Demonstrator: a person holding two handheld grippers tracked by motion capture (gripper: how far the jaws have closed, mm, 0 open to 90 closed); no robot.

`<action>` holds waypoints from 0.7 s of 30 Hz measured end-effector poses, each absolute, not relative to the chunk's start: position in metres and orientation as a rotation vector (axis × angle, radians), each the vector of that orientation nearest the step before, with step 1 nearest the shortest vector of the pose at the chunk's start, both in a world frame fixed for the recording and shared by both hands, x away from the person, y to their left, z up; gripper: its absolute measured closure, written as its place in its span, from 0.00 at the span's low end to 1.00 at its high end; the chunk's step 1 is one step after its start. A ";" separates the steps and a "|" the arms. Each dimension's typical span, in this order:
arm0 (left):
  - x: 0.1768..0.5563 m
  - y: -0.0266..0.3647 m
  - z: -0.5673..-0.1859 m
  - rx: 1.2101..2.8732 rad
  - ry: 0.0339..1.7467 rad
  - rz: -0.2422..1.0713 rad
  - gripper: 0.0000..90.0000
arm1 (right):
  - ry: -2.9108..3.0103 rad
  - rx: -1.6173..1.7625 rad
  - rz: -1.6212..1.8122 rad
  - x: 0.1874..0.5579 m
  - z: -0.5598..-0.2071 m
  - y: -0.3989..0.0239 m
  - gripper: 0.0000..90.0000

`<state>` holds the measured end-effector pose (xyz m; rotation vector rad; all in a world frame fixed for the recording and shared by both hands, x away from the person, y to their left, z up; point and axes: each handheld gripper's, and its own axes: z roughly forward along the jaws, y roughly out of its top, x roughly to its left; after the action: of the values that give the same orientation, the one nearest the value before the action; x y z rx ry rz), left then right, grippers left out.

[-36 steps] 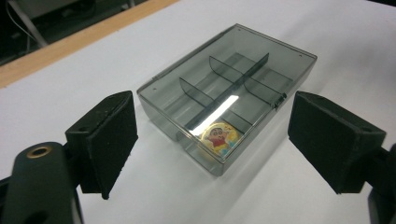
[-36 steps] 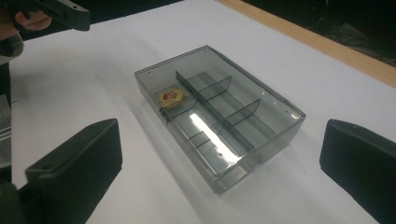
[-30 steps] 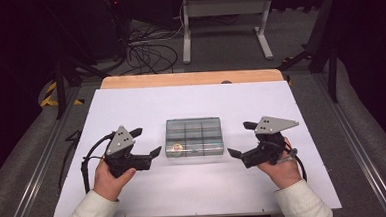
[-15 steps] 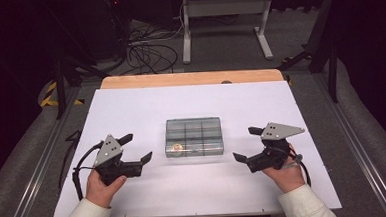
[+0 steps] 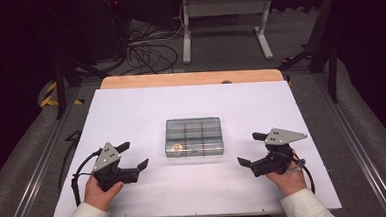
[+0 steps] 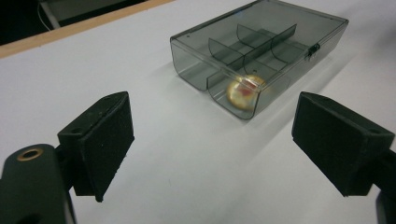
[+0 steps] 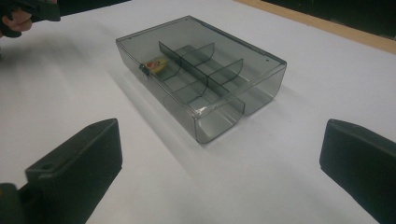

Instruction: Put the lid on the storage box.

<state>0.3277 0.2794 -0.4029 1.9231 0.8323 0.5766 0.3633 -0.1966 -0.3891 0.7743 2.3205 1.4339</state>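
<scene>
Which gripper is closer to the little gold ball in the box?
Left. The left gripper sits just left of the box corner holding the gold ball; the right gripper is beyond the box's far side.

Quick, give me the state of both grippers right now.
Left gripper: open, holding nothing, left of the box.
Right gripper: open, holding nothing, right of the box.

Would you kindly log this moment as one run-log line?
left gripper: open, empty | right gripper: open, empty | box: closed, between grippers, untouched | ball: inside box, near-left compartment
</scene>
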 end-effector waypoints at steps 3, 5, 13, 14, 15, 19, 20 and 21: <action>0.328 0.279 -0.407 1.933 0.835 0.574 0.15 | 2.323 0.793 1.430 0.363 -0.393 -0.199 0.00; 0.328 0.279 -0.408 1.944 0.840 0.573 0.15 | 2.330 0.808 1.413 0.364 -0.398 -0.201 0.00; 0.330 0.279 -0.414 1.994 0.864 0.553 0.15 | 2.347 0.858 1.384 0.364 -0.409 -0.209 0.00; 0.330 0.279 -0.416 1.994 0.862 0.548 0.15 | 2.348 0.859 1.381 0.364 -0.410 -0.210 0.00; 0.331 0.279 -0.417 1.997 0.859 0.555 0.15 | 2.353 0.862 1.377 0.364 -0.411 -0.210 0.00; 0.329 0.278 -0.422 2.024 0.857 0.553 0.15 | 2.369 0.874 1.361 0.363 -0.416 -0.212 0.00; 0.329 0.278 -0.423 2.027 0.854 0.554 0.15 | 2.371 0.880 1.363 0.363 -0.417 -0.212 0.00; 0.329 0.277 -0.423 2.022 0.854 0.545 0.15 | 2.372 0.887 1.369 0.363 -0.418 -0.212 0.00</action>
<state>0.3291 0.2772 -0.4234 2.0217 0.8540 0.5451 0.3625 -0.2125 -0.4184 0.8871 2.3718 1.3686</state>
